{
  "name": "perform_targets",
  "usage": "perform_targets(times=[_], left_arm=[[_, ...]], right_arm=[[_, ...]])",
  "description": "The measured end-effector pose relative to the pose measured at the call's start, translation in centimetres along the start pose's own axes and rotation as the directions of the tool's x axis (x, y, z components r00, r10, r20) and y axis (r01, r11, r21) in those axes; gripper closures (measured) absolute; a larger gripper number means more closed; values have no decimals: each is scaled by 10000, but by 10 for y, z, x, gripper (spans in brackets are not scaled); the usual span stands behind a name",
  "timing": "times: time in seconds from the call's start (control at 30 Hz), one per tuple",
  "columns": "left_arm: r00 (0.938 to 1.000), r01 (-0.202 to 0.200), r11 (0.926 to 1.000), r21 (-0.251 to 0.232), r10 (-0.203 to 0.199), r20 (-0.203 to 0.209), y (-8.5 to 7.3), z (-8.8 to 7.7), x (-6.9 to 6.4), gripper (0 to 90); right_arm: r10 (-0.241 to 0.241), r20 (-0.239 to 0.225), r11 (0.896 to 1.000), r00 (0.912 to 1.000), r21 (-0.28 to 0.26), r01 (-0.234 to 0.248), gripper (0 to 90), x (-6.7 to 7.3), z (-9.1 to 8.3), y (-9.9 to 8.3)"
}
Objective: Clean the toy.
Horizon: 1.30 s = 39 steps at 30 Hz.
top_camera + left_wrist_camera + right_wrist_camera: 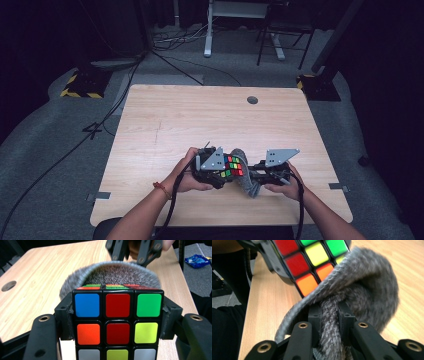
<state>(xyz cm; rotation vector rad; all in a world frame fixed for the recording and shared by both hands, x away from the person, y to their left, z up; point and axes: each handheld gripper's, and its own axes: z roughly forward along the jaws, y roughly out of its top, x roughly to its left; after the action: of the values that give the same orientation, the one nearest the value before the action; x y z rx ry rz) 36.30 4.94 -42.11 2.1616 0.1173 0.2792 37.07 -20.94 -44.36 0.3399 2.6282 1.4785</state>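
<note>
Both sets of fingers are clamped down: left gripper (117, 322) pinches a Rubik's cube (117, 323) by its two sides, right gripper (331, 317) is squeezed onto a fold of the grey knit pouch (362, 287). Cube sits at the pouch's open mouth (one corner just under the rim), held near the front edge of the wooden table (200, 115).
</note>
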Motion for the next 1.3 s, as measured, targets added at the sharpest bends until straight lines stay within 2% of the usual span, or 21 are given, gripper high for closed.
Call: perform_targets(times=[0.07,0.23,0.3,0.43,0.5,0.53,0.6,0.73,0.87,0.93,1.0,1.03,1.1,1.3], left_arm=[[9999,27,10000,-13,-27,122,-1,0,1,333],[10000,27,9993,374,-30,95,-4,4,2,328],[9999,-97,9979,644,94,47,-4,7,1,328],[9994,-326,9901,1367,343,-100,-5,17,-3,329],[9987,-506,9862,1578,512,3,-4,21,-6,331],[9981,-589,9856,1586,606,-60,-4,21,-7,332],[9987,-503,9893,1369,491,125,-4,19,-6,333],[9989,-355,9973,639,333,337,1,11,-6,334],[9989,-287,9995,164,280,381,3,3,-5,335],[9993,-275,9996,63,274,272,4,0,-4,334],[9996,-114,9998,-135,118,266,4,-3,-1,334],[9999,-84,9998,-195,87,135,4,-5,-1,334],[9998,-45,9997,-252,49,182,4,-7,2,334],[9998,130,9998,-118,-128,134,0,-4,4,334]], right_arm=[[33,-52,9998,10000,-174,-34,774,1,-2,-1],[184,-179,9971,9997,-730,-197,774,0,-9,0],[165,-183,9958,9997,-894,-181,774,0,-11,2],[-15,-148,9936,9999,-1131,-2,775,4,-14,6],[-38,-191,9912,9998,-1325,13,775,5,-14,8],[-95,-80,9920,9999,-1259,84,775,6,-14,10],[-150,251,9941,9996,-1070,176,775,7,-13,11],[113,779,9966,9969,-827,-48,775,2,-12,10],[160,658,9989,9977,-441,-131,775,1,-6,6],[151,490,9998,9987,-155,-143,775,2,-3,4],[69,310,10000,9995,36,-70,776,4,0,2],[41,207,9999,9998,148,-44,775,4,2,2],[-58,94,9996,9999,286,55,775,6,4,2],[-179,13,9994,9998,-306,179,775,9,-4,6]])
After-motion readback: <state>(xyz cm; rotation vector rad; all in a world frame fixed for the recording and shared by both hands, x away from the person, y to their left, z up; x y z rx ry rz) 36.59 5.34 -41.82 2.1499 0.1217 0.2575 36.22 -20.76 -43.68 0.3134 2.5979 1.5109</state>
